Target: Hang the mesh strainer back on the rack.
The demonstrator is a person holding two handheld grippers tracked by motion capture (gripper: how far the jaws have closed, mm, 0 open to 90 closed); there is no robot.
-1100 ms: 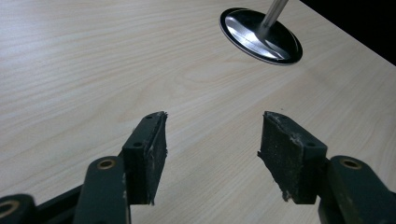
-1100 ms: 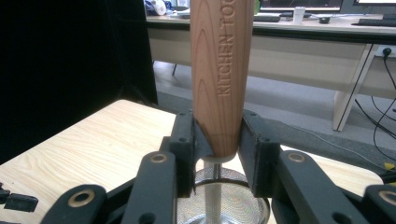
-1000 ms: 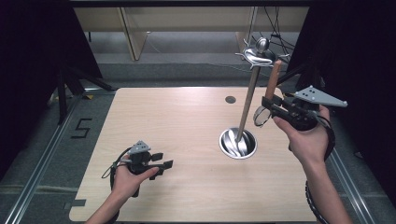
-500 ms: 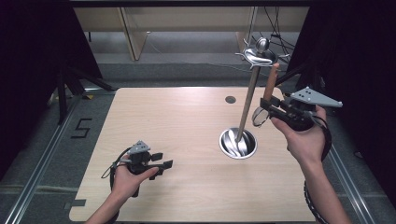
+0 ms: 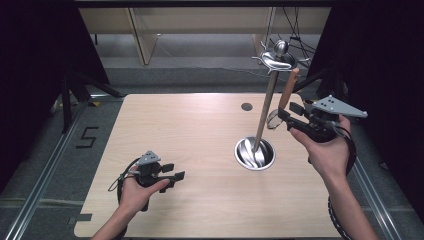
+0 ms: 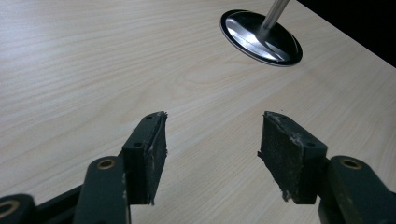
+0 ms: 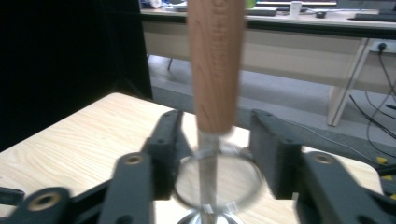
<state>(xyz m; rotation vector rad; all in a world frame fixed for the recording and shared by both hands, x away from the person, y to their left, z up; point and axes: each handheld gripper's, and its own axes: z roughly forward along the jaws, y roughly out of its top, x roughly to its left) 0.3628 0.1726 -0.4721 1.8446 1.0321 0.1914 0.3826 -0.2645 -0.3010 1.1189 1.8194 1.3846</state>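
1. Beside the tall metal stand [image 5: 265, 115], the right gripper [image 5: 285, 114] has crept a little left over the last 1 s, closing on the pole. The wooden-handled utensil [image 5: 287, 90] leans with it, its handle top just under the hooks at the stand's crown.
2. Seen from the right gripper view, the 2 jaws stand on either side of the utensil's wire ring [image 7: 217, 184], with the wooden handle [image 7: 215, 65] rising between them. The ring is blurred, so I cannot tell whether the pads press on it or only flank it.
3. The left gripper [image 5: 177, 176] has not moved: it rests low over the table [image 5: 190, 130], jaws wide and empty, well apart from the stand's base [image 5: 255, 152].
4. My reading: the small shift brings the handle's top nearer a hook, so hanging or unhooking the utensil is the step in hand, and it calls for fine alignment at the top.
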